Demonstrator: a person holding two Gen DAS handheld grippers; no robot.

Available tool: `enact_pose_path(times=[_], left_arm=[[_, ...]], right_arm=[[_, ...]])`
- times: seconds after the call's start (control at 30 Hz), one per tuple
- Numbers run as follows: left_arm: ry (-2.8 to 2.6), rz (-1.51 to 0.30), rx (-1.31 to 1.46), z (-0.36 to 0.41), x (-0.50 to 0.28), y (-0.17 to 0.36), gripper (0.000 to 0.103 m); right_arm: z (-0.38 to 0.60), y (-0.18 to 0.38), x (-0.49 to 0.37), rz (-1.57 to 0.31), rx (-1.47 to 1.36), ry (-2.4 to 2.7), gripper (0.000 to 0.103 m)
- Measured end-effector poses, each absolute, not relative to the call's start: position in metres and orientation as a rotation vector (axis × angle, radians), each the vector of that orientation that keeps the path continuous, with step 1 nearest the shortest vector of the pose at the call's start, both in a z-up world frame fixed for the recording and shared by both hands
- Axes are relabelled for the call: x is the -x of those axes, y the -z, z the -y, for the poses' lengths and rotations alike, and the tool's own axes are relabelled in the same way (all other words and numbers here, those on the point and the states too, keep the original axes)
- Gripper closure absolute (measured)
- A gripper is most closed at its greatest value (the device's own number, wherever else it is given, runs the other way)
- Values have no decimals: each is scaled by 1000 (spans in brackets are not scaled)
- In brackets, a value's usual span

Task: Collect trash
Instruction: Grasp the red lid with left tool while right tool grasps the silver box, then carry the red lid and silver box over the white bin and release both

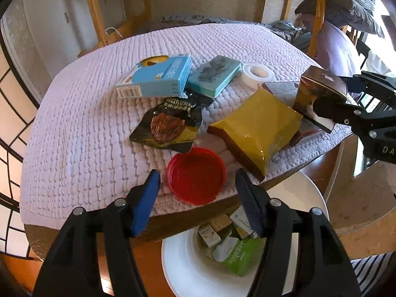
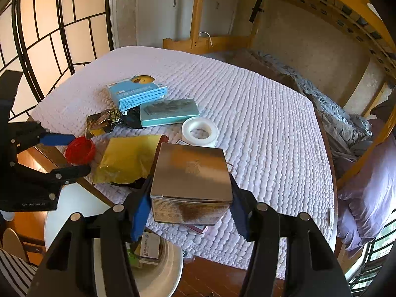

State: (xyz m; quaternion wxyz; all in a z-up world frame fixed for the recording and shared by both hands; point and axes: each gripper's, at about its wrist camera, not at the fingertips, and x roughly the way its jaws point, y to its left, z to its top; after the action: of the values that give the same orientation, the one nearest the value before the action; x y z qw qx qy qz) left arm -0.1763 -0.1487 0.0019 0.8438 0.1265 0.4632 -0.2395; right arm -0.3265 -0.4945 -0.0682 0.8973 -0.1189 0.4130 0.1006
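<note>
My left gripper point(image 1: 196, 173) is open, its fingers either side of a red lid point(image 1: 196, 174) at the bed's near edge; the lid also shows in the right wrist view point(image 2: 80, 149). My right gripper point(image 2: 190, 193) is shut on a metallic bronze box point(image 2: 191, 180), held just above the bed; the box also shows in the left wrist view point(image 1: 319, 91). On the quilt lie a yellow pouch point(image 1: 257, 128), a black snack packet point(image 1: 168, 126), a blue box point(image 1: 156, 76), a teal box point(image 1: 214, 75) and a white tape roll point(image 1: 257, 74).
A white bin point(image 1: 188, 267) with several discarded packs inside stands on the wooden floor below the bed edge, under my left gripper. The bed has a lilac quilt point(image 2: 259, 113), a wooden bunk frame point(image 2: 198, 12) and crumpled grey bedding point(image 2: 329, 113) at the far side.
</note>
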Motion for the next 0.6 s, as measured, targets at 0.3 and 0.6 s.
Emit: enact_pose_path(times=[0.3,0.6], left_arm=[[523,-979,-260,148,178,-3,54],[540,-993,-237,138,190,-6,54]], right_arm=[[498,73,325,-872,214,-207,49],[496,68,346,-874,203,-216,49]])
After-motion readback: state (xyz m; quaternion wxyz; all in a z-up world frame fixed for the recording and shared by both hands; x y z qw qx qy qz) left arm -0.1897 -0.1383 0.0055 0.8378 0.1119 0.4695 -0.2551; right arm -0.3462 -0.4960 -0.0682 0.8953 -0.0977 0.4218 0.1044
